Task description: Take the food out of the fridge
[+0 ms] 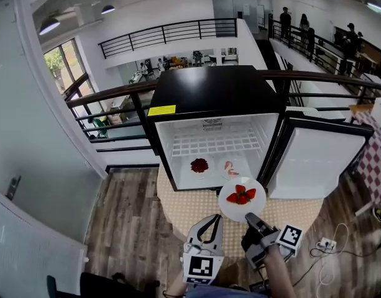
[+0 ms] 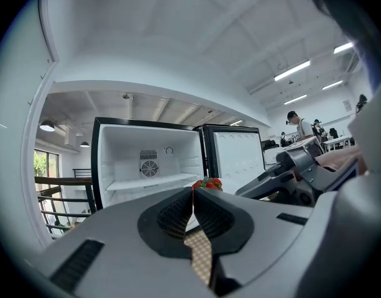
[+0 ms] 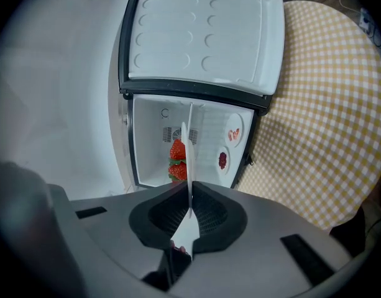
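Down at the near left, the left gripper [image 1: 209,219] hovers over the round table's yellow checked cloth [image 1: 178,207], its jaws pressed together with nothing between them. Beyond it, one black mini fridge [image 1: 202,89] stands open at the table's far side. Inside, one wire shelf [image 1: 209,143] sits above two plates on the fridge floor: a plate of dark red food [image 1: 199,165] on the left and a plate of pink slices [image 1: 232,168] on the right, set apart. Just outside the fridge's front edge, a third plate, the strawberry plate [image 1: 242,196], hangs over bare cloth with its near rim clamped in the right gripper [image 1: 251,219]. Open cloth lies to its left; the swung-out fridge door [image 1: 308,163] stands close on its right.
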A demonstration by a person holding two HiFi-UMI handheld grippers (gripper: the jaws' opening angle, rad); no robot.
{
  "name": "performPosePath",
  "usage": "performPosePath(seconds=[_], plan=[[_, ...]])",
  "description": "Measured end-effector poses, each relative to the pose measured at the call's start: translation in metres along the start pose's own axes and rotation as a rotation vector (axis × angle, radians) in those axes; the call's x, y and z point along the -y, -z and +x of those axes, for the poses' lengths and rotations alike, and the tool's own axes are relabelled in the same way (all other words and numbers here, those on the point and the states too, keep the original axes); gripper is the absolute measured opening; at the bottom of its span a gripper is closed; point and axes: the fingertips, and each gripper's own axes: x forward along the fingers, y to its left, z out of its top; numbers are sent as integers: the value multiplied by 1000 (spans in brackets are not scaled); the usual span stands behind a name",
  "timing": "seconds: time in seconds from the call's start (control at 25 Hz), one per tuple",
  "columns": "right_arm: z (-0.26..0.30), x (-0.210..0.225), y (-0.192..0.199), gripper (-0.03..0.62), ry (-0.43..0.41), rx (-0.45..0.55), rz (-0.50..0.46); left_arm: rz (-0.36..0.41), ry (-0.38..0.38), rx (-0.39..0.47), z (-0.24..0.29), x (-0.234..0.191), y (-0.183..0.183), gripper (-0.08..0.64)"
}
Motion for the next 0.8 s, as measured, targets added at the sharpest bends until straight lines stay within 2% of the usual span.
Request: performPosePath(seconds=[0.56,0.8], plan=[[-75,12,25,25,-3,-80,2,-20,-71,-3,-55,67,-1,15],[-89,9,39,26,-20,-107,-1,-18,-85,-10,-76,80,-1,15]])
